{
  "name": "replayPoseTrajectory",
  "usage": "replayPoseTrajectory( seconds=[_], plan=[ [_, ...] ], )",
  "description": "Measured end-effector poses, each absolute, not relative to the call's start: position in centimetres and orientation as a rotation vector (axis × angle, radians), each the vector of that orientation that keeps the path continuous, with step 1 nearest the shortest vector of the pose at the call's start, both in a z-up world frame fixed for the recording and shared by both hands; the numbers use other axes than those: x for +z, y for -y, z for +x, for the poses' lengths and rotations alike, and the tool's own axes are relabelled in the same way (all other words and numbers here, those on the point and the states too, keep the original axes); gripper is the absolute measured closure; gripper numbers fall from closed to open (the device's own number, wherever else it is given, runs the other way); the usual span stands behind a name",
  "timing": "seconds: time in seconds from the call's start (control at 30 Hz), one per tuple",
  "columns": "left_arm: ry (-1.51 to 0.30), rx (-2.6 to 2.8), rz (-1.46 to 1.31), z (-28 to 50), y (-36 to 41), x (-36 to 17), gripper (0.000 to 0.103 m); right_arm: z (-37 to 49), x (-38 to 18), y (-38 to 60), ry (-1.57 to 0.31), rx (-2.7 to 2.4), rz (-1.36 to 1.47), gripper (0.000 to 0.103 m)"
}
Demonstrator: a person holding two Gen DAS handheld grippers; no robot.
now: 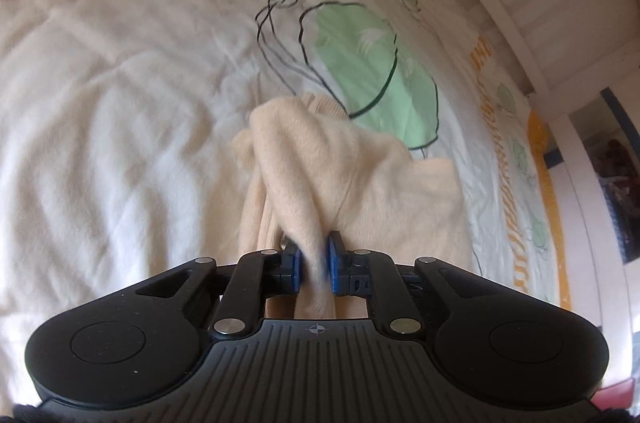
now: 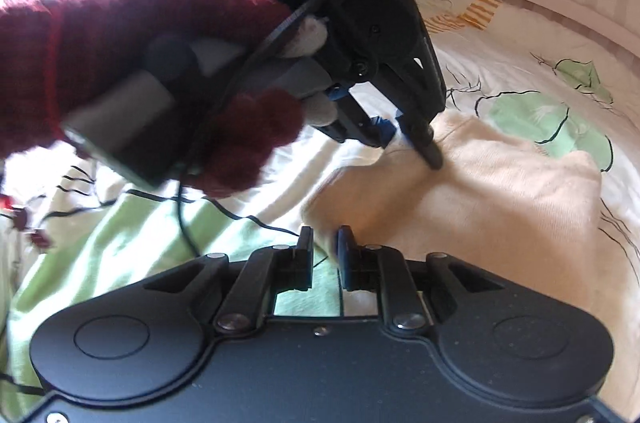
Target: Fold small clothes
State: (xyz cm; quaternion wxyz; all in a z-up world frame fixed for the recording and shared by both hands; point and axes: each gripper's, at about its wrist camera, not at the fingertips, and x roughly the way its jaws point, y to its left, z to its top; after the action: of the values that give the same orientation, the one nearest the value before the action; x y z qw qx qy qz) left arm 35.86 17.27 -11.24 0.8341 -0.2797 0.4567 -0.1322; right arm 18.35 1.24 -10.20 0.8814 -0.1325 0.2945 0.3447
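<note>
Right now your left gripper (image 1: 315,265) is clamped on a bunched fold of the cream sweater (image 1: 352,167), which lies on the leaf-print bedspread (image 1: 120,83). Your right gripper (image 2: 325,255) pinches the sweater's near left edge, jaws nearly together.

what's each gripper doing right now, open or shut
Left gripper: shut on a bunched fold of the cream knit garment.
Right gripper: nearly shut, pinching the garment's near edge.
</note>
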Motion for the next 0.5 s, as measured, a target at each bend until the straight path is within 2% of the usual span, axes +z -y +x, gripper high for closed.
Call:
replayPoseTrajectory(
  seconds=[0.17, 0.27, 0.3, 0.33, 0.43, 0.47, 0.5],
  plan=[
    [-0.912, -0.227, -0.598, 35.9, -17.9, -11.0, 0.086, 17.8, -9.3, 0.4, -0.625, 0.728, -0.226, 0.079],
    [-0.897, -0.116, -0.551, 35.7, -18.9, -10.8, 0.068, 18.6, -8.5, 1.0, -0.633, 0.728, -0.183, 0.079],
    [-0.893, -0.090, -0.541, 35.5, -19.2, -10.8, 0.066, 18.7, -8.3, 1.3, -0.635, 0.723, -0.177, 0.078],
    [-0.890, -0.075, -0.548, 35.4, -19.5, -10.6, 0.066, 18.9, -8.1, 1.6, -0.638, 0.718, -0.165, 0.074],
    [-0.840, -0.043, -0.492, 34.7, -19.2, -9.1, 0.065, 19.8, -7.5, 2.5, -0.630, 0.691, -0.126, 0.072],
    [-0.818, -0.050, -0.431, 34.4, -18.5, -8.3, 0.061, 20.0, -7.3, 2.8, -0.622, 0.676, -0.118, 0.072],
    [-0.798, -0.072, -0.378, 34.3, -17.8, -7.7, 0.057, 20.3, -7.1, 3.2, -0.612, 0.657, -0.112, 0.065]
  ],
)
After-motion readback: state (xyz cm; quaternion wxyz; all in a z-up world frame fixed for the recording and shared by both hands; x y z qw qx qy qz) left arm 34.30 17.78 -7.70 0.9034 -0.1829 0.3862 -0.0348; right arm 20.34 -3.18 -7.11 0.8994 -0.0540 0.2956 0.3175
